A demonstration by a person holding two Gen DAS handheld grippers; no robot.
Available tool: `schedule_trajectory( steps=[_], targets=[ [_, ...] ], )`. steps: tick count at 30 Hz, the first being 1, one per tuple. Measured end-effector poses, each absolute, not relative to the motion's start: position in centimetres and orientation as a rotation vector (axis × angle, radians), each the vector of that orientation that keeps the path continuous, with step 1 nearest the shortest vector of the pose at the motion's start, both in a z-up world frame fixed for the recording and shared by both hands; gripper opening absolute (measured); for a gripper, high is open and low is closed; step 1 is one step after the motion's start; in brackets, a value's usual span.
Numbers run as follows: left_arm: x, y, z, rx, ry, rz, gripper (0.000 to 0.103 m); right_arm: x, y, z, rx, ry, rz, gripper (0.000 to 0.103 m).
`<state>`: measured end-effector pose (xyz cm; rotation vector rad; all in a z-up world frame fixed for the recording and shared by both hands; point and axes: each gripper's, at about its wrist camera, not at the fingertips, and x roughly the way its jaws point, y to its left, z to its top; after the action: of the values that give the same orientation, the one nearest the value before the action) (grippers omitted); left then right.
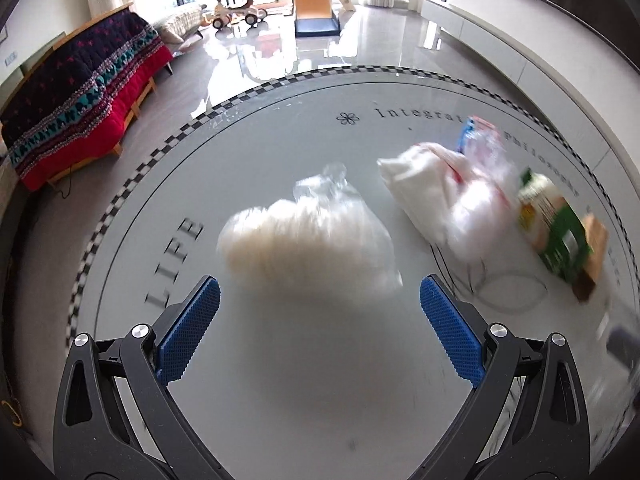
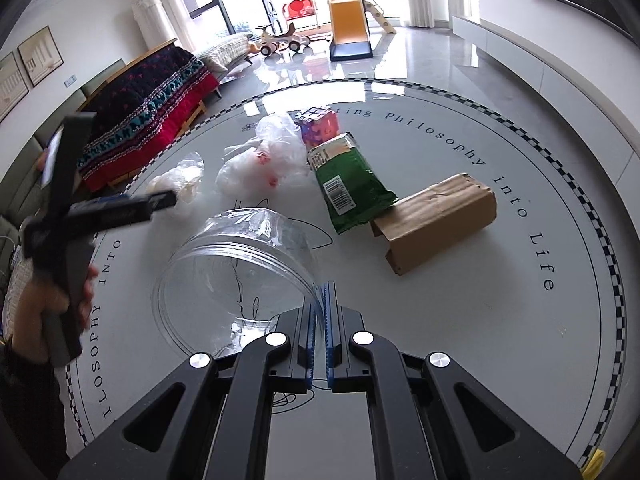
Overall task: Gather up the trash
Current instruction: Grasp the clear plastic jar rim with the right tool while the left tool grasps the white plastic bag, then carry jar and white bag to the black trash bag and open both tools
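Observation:
My left gripper is open, its blue pads spread wide just short of a clear plastic bag with white stuff inside. The picture is blurred. Right of the bag lie a white plastic bag with red print, a green packet and a cardboard box. My right gripper is shut on the rim of a clear plastic container, tilted with its mouth towards me. In the right wrist view the left gripper reaches over the clear bag, held by a hand.
Everything lies on a round white table with a checkered rim. A colourful cube box stands behind the green packet, which leans on the cardboard box. Beyond the table are a quilt-covered sofa and a toy slide.

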<state>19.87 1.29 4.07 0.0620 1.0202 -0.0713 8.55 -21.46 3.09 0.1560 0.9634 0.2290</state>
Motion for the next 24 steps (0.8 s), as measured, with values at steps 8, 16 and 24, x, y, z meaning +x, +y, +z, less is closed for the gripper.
schedule_trajectory(
  steps=[8, 16, 24],
  targets=[
    [22.8, 1.8, 0.7, 0.108, 1.100, -0.027, 0.095, 8.5, -20.8, 2.9, 0.137, 0.968, 0.240, 0.005],
    [21.2, 2.8, 1.2, 0.020, 1.053, -0.061, 0.062, 7.9, -19.6, 3.1, 0.134, 0.969, 0.266, 0.005],
    [15.6, 2.8, 2.3, 0.036, 1.052, -0.097, 0.062, 6.6, -18.3, 3.2, 0.150, 0.986, 0.271, 0.005]
  ],
)
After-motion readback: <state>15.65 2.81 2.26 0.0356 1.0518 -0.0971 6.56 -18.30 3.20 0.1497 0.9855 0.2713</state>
